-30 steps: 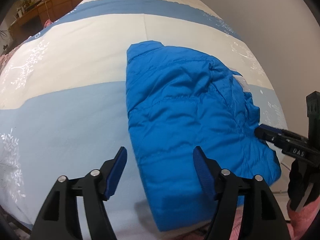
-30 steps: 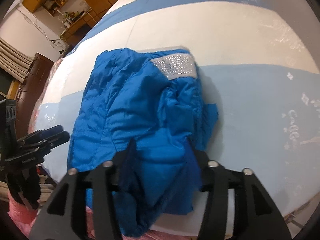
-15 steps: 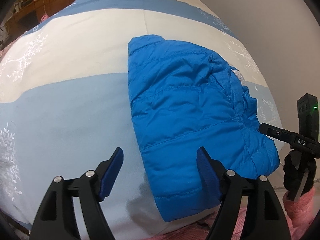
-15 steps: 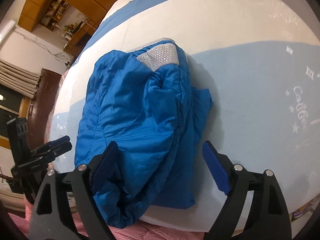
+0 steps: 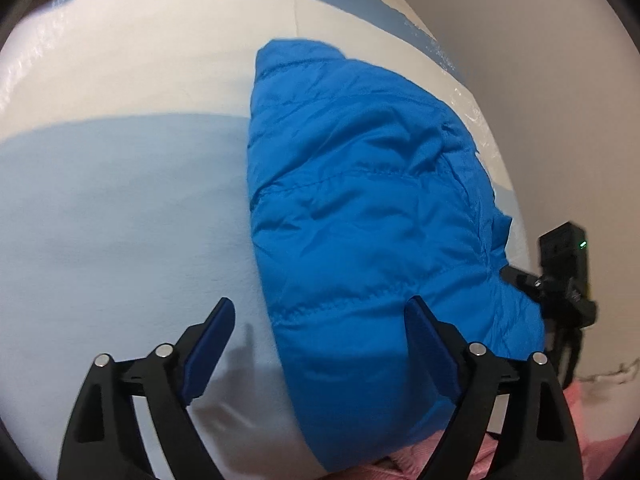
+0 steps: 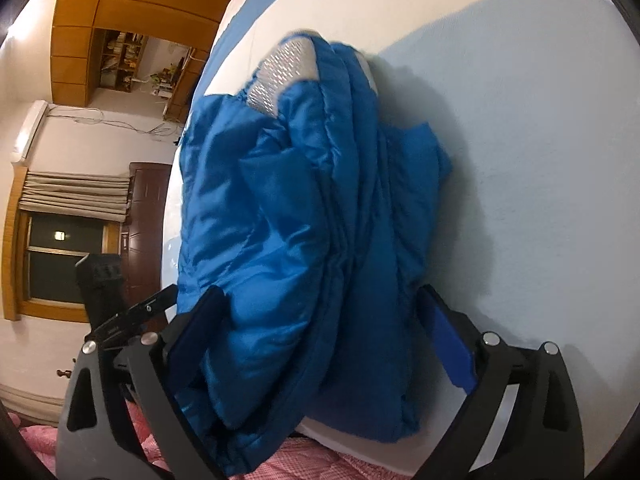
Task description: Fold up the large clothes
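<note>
A blue puffer jacket [image 5: 368, 216] lies folded lengthwise on the bed, its near hem hanging over the bed's front edge. In the right wrist view the jacket [image 6: 288, 216] shows stacked layers and a silver-grey lining patch [image 6: 284, 68] at its far end. My left gripper [image 5: 320, 344] is open, straddling the jacket's left edge near the hem. My right gripper [image 6: 320, 328] is open, its jaws wide on either side of the jacket's near end, rolled sideways. The right gripper also shows at the right of the left wrist view [image 5: 560, 280].
The bed sheet [image 5: 120, 220] has light blue and cream bands. A pale wall [image 5: 540, 80] runs along the bed's right side. Pink checked fabric [image 6: 340, 460] lies below the bed's front edge. Wooden cabinets [image 6: 132, 8] and a window [image 6: 60, 264] stand beyond.
My right gripper let go of the jacket's near end and opened wide, then rolled sideways. My left gripper moved in closer to the jacket's hem, staying open.
</note>
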The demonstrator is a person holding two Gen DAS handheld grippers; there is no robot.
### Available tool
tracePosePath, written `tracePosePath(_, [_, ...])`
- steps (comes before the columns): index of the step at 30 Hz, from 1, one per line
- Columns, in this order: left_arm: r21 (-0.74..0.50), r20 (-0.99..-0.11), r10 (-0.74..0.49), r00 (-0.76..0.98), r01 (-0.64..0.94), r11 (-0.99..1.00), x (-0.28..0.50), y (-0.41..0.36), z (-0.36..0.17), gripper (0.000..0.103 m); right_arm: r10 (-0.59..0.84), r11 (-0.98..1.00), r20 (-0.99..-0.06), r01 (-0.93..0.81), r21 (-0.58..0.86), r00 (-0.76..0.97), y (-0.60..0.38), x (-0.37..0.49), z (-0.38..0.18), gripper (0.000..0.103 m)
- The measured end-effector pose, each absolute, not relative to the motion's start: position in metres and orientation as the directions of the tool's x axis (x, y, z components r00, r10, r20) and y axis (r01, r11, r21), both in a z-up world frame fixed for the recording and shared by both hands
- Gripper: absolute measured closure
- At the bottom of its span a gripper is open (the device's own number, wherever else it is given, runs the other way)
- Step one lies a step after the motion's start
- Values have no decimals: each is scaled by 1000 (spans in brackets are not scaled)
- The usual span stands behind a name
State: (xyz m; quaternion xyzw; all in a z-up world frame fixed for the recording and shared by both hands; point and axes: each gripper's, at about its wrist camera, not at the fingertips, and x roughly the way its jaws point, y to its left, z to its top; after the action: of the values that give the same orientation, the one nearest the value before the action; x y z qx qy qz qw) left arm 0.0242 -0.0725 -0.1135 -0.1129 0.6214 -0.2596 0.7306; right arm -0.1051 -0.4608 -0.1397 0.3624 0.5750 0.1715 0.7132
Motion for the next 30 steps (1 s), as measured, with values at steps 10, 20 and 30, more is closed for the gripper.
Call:
tracePosePath(10, [-731,-674,-738,-1,145,667,43,-76,-161,9,732,615,-620,119,780,282,-454,-94,-153,2])
tracePosePath(20, [-769,-624,-781,11,164,617,39,-70,-146,27,719,625,-609,72,777,335,-448,-90,-127,51])
tracePosePath(30, [-766,-594,-802,68,256,589,40,-75,-113,27,692,673,-608,-44,738,390,-431,-78,-76,56])
